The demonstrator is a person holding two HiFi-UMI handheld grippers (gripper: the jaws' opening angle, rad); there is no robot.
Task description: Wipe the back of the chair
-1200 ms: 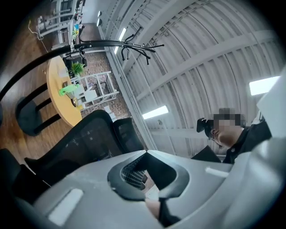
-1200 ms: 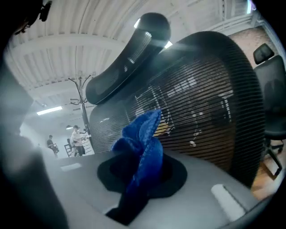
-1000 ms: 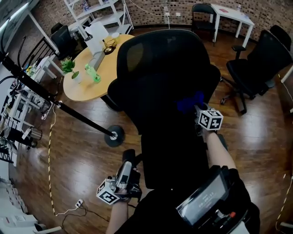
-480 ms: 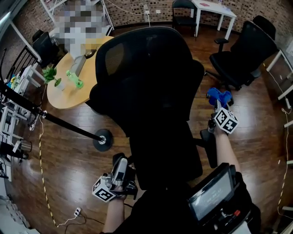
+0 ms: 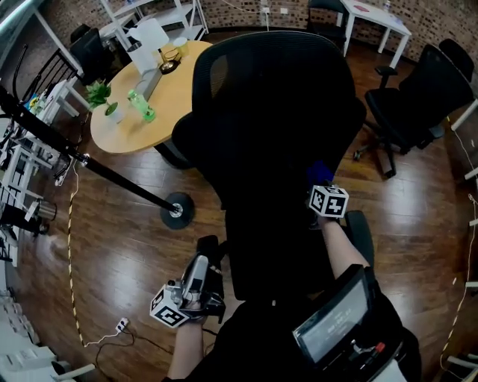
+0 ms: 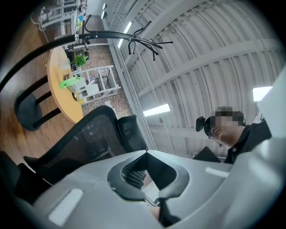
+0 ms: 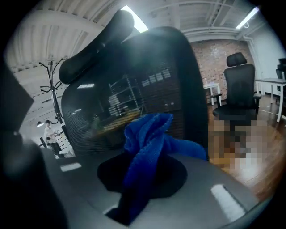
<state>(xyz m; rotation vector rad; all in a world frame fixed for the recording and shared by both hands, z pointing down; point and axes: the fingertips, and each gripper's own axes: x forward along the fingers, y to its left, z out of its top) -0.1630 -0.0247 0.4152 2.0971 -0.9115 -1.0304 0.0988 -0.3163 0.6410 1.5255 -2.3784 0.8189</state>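
Clamping one cloth (image 7: 149,143) near one chair back (image 5: 269,112): right tongs (image 7: 142,179)

The chair back (image 5: 276,97) blocks ahead; bare floor (image 5: 112,254) (to its left) lies open.

Standing here, the chair (image 5: 276,134) takes up the whole middle of the head view, with its back turned to the person at the bottom edge. The round table (image 5: 142,123) is upper left, behind the chair, with a plant (image 5: 101,93) and a bottle (image 5: 140,104) on its left part. A stand base (image 5: 176,210) sits on the floor just below the table, its pole running off to the left edge. A second chair (image 5: 418,97) is upper right, well apart, with a small table (image 5: 373,16) behind it at the top (shelving (image 5: 179,15) is way up top left). The right gripper (image 5: 321,180) is at the chair back's right edge with a cloth (image 5: 320,170) in its jaws. The left gripper (image 5: 203,257) is lower left of centre, beside the chair's lower part.
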